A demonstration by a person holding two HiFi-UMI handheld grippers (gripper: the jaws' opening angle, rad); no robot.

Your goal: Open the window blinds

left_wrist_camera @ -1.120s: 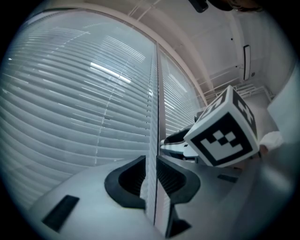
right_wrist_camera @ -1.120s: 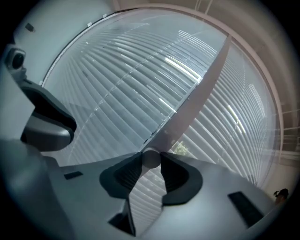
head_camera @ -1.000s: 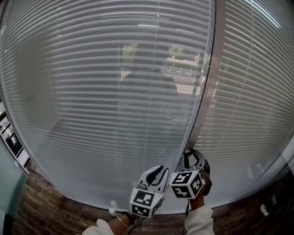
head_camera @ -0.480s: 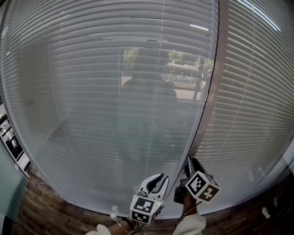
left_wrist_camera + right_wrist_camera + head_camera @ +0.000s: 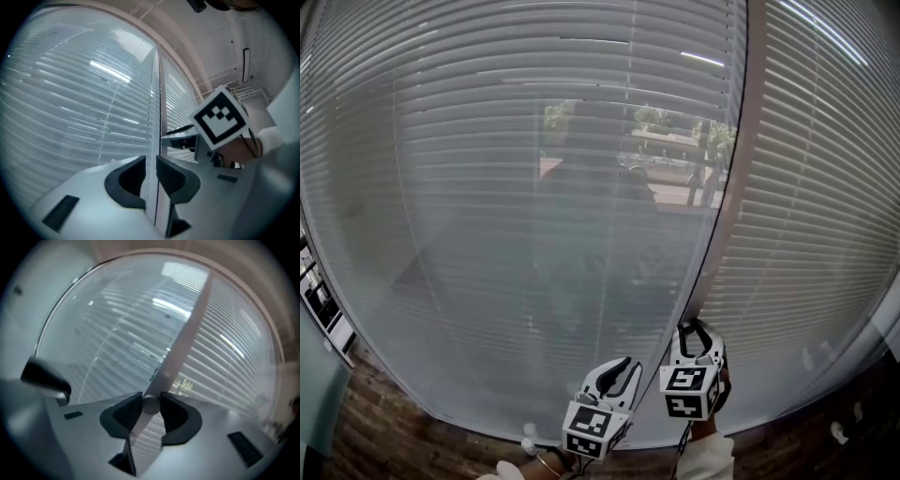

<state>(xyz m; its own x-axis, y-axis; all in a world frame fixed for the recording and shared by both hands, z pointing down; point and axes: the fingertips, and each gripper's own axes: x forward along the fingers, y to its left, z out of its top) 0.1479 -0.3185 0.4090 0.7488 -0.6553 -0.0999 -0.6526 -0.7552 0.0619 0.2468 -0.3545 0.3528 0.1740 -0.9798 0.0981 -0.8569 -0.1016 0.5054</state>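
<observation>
Blinds (image 5: 487,187) fill the window ahead of us, slats mostly flat-shut. A bit of street and trees (image 5: 675,131) shows through at mid-height. Frame (image 5: 745,141) runs down between the left and right blind.

Right gripper (image 5: 694,328) is up at the low end of the wand (image 5: 151,405), right by the frame. Its jaws are clamped on the wand's round tip, pads on both sides.

Left gripper (image 5: 623,366) is just left of the right one and a little nearer to us. Its jaws are only a narrow slit apart. We see blind and a thin dark line through the slit, and nothing we can call gripped.

Step in hand, as we judge it: wand is taken, tilting the slats is what's due. Slats not yet open.

Next move likely needs the right gripper to roll about the wand's axis without losing the tip. The tip is round and sits at the pad ends, so it could slip. Left gripper could steady the wand higher up, but would have to widen first.
</observation>
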